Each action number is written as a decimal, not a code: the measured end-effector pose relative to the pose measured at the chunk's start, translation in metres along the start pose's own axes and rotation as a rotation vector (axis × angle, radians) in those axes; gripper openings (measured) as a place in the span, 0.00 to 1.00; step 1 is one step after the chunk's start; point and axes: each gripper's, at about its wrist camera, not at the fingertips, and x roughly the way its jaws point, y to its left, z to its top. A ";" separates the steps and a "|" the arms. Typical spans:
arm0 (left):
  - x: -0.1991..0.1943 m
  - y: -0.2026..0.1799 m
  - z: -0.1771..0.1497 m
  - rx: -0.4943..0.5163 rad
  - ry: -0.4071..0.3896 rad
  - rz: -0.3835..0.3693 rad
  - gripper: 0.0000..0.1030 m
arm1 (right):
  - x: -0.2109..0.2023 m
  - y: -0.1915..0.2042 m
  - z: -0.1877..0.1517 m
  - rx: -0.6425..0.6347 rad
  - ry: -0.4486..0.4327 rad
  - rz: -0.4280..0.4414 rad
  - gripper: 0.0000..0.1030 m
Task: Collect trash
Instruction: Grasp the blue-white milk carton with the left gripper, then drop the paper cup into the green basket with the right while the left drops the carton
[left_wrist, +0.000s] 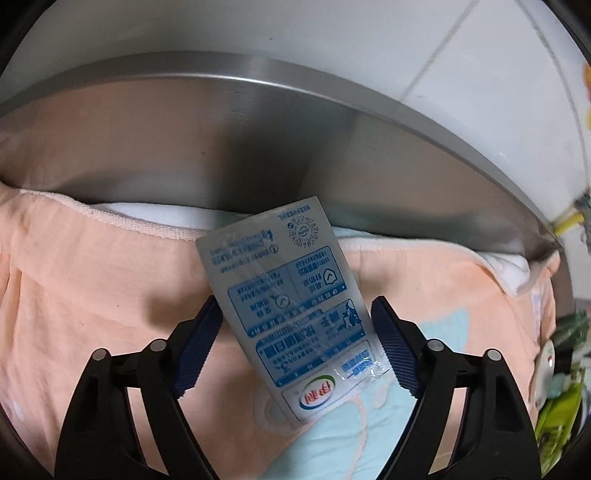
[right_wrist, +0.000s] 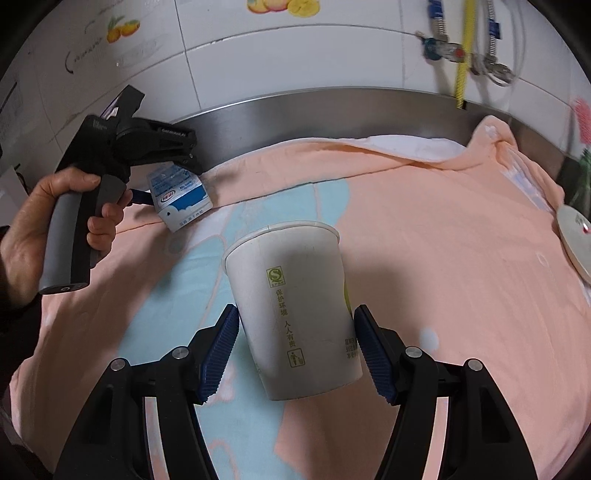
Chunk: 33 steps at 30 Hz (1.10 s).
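A blue-and-white milk carton (left_wrist: 295, 306) lies tilted on the peach cloth (left_wrist: 92, 302). My left gripper (left_wrist: 295, 302) straddles it with a blue pad at each side; a thin gap shows at the right pad, so it is open. In the right wrist view the same carton (right_wrist: 181, 199) lies at the far left, under the tool held by a hand (right_wrist: 44, 221). My right gripper (right_wrist: 295, 314) is shut on a white paper cup (right_wrist: 291, 306) with green print. The cup hangs mouth-away above the cloth (right_wrist: 443, 258), and both pads press on its wall.
A steel upstand (right_wrist: 332, 107) and a white tiled wall (right_wrist: 295, 55) close off the back. Valves and hoses (right_wrist: 461, 51) hang at the upper right. A round white disc (right_wrist: 576, 240) lies at the cloth's right edge, and green packaging (left_wrist: 557, 410) sits beyond it.
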 end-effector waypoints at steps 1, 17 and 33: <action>-0.003 0.000 -0.003 0.018 -0.003 -0.008 0.73 | -0.004 0.000 -0.004 0.010 -0.005 -0.002 0.61; -0.069 -0.020 -0.096 0.395 0.029 -0.302 0.68 | -0.095 0.001 -0.087 0.231 -0.114 -0.067 0.60; -0.126 -0.124 -0.273 0.807 0.165 -0.598 0.68 | -0.233 -0.072 -0.254 0.546 -0.114 -0.452 0.61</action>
